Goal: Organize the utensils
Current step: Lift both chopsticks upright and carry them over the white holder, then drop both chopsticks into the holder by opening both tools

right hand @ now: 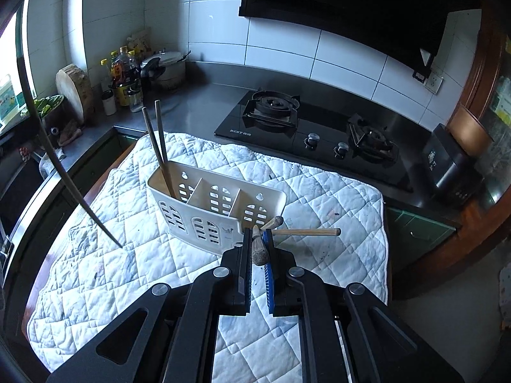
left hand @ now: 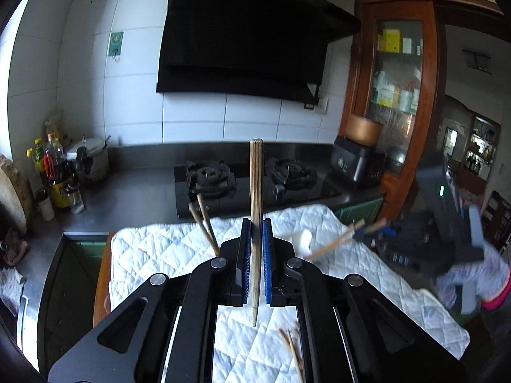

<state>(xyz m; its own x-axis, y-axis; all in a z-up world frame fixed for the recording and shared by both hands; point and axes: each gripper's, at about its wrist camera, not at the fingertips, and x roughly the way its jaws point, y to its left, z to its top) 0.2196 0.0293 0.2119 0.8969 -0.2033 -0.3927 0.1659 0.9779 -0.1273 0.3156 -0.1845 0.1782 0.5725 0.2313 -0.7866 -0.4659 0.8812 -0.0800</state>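
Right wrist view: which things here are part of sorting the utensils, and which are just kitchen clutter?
Part of the job:
- white utensil holder, three compartments
- two chopsticks standing in its left compartment
- chopsticks clamped in the right tongs
- chopstick clamped in the left tongs
- loose chopsticks on the quilted mat

Just lying about:
- gas stove
- sauce bottles
- round chopping block
- pot

White slotted holder [right hand: 204, 210], three compartments, upright on quilt; two chopsticks [right hand: 159, 146] lean in left compartment. One chopstick [left hand: 255, 223] held upright; others [right hand: 262, 242] clamped beside holder.
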